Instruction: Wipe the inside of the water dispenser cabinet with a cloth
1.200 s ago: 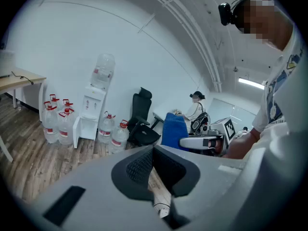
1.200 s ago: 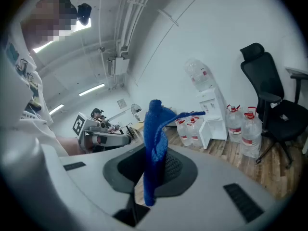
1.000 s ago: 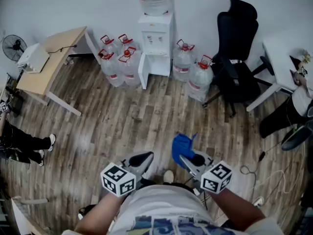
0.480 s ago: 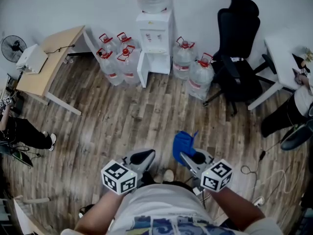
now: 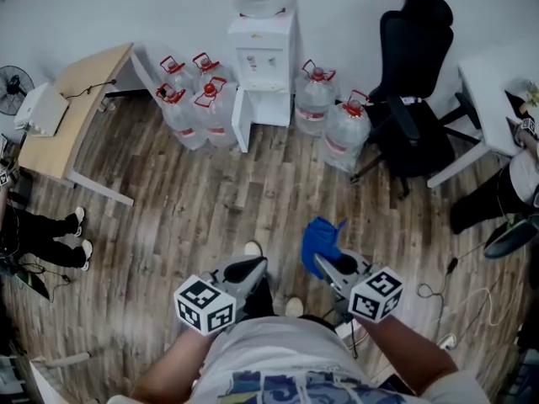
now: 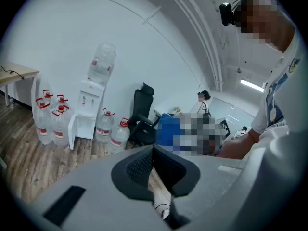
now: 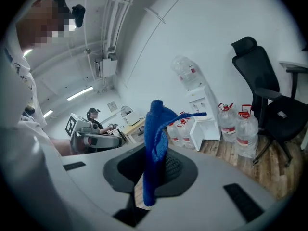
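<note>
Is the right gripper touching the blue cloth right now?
Touching. The right gripper view shows the right gripper shut on the blue cloth, which is pinched between its fingers.

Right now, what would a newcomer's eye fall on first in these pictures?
The bright blue cloth stands out most, pinched in the right gripper low in the head view. Next comes the white water dispenser against the far wall, with red-capped water jugs crowded on both sides and a black office chair to its right.

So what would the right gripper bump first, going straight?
Nothing close: the right gripper, clamping a blue cloth, faces open wooden floor. Beyond, probably the clear red-capped water bottles by the white dispenser.
</note>
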